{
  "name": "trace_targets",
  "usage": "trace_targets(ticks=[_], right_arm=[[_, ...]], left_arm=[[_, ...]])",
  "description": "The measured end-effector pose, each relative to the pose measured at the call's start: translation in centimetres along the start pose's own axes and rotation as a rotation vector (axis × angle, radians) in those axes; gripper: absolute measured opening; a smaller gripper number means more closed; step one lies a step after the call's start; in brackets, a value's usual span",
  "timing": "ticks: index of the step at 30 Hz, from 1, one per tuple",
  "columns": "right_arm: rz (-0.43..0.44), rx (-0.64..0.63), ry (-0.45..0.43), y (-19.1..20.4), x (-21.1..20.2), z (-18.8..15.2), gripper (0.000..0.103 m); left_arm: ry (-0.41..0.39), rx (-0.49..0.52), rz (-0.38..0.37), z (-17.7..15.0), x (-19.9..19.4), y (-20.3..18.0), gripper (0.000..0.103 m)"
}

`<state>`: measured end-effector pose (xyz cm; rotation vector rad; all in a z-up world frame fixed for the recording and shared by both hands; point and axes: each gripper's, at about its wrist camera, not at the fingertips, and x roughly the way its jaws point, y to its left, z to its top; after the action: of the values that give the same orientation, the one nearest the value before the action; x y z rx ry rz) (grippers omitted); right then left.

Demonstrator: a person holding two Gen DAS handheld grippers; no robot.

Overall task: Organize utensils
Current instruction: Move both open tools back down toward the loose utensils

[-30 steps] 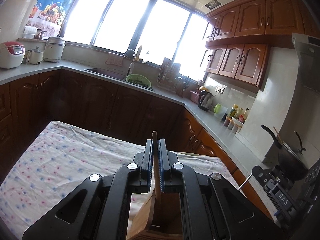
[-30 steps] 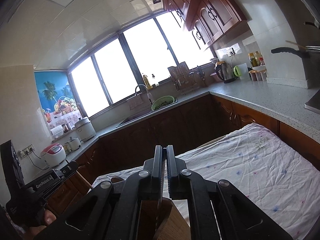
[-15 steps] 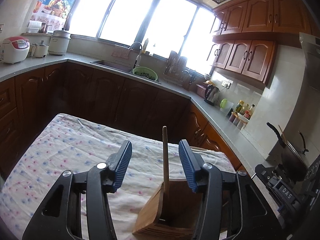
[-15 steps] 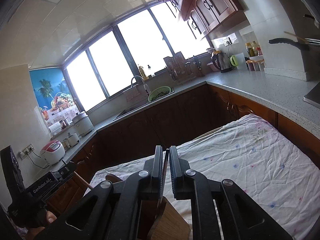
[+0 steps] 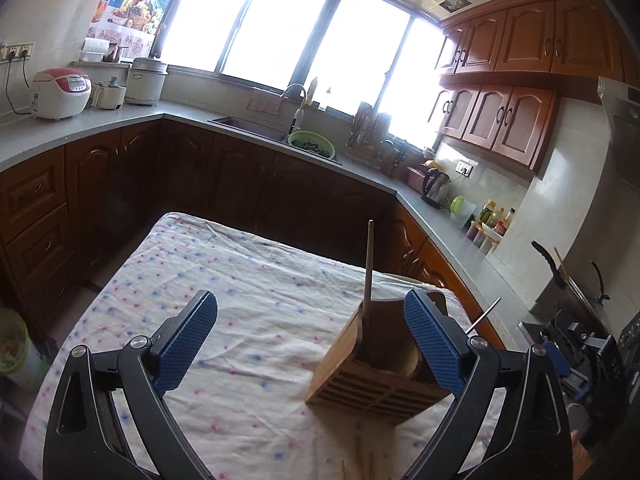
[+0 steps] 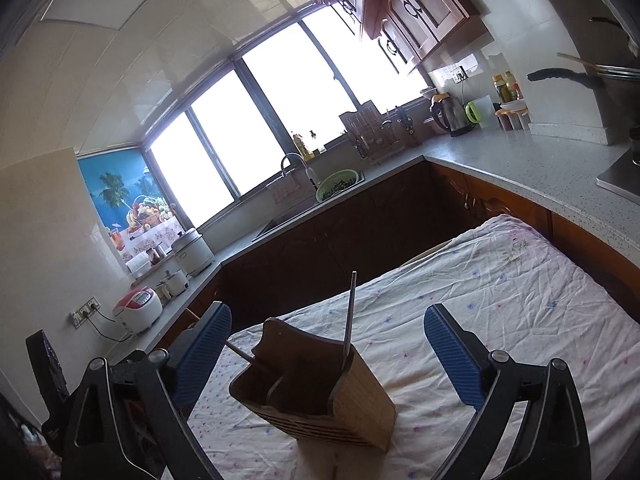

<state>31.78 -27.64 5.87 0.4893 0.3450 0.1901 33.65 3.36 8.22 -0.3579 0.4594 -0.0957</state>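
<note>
A wooden utensil holder [image 5: 380, 364] [image 6: 316, 384] stands on the flowered tablecloth [image 5: 248, 280]. A wooden handle [image 5: 368, 268] stands upright in it, and a thin metal handle [image 6: 350, 312] leans in its other side. My left gripper [image 5: 310, 340] is just short of the holder. Its jaws are opening wide and the blue pads [image 5: 188, 340] touch nothing. My right gripper [image 6: 328, 352] faces the holder from the other side. Its jaws are also opening, with the holder low between them and the pads [image 6: 452, 360] apart from it.
The cloth-covered table [image 6: 520, 300] has dark wood cabinets [image 5: 248, 184] and a grey L-shaped counter [image 6: 520, 160] around it. A sink with a green colander [image 5: 310, 144], a kettle [image 5: 436, 188], rice cookers [image 5: 60, 92] and a wok [image 5: 576, 296] sit on the counter.
Both grippers went from shut on the handles to wide open. Each let its handle go into the holder and drew back from it.
</note>
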Motion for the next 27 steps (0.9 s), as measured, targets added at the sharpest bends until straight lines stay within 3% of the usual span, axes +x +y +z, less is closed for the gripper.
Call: trace_targets(ticks=[12, 27], right_arm=[[0.034, -0.116, 0.032, 3.0, -8.1, -3.5, 0.099], [-0.001, -0.119, 0.118, 1.3, -13.7, -9.0, 0.099]], left_arm=[[0.054, -0.001, 0.02, -4.9, -8.2, 1.9, 0.097], [0.166, 0.03, 0.035, -11.7, -12.1, 2.2, 0.097]])
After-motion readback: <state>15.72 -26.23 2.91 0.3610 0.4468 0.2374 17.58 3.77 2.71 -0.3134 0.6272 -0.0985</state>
